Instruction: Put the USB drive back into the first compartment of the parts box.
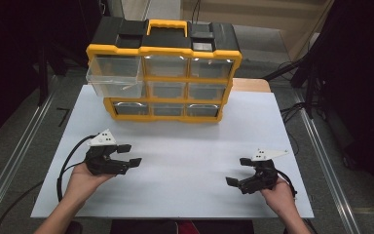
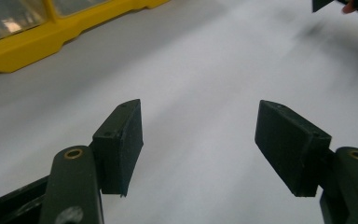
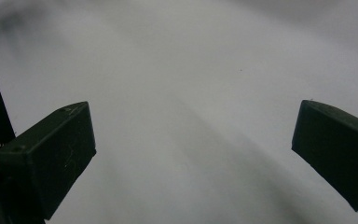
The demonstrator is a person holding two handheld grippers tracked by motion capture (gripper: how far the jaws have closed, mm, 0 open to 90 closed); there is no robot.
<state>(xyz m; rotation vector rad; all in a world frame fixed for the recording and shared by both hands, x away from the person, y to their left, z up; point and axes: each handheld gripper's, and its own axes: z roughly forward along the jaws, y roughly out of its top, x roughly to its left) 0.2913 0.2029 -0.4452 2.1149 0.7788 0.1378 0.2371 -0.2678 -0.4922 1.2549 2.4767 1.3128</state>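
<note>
High view: left gripper [image 1: 129, 155] wide open, gripping nothing, the drawer cabinet [image 1: 164, 70] well ahead; right gripper [image 1: 240, 171] open, empty too.

No legible text, label, brand, number or sign appears in any view. The yellow-and-black drawer cabinet [image 1: 164, 68], standing at 12 o'clock on the white desk [image 1: 185, 165], bears no readable marking; a pale patch on its black top is too small and blurred to read.
</note>
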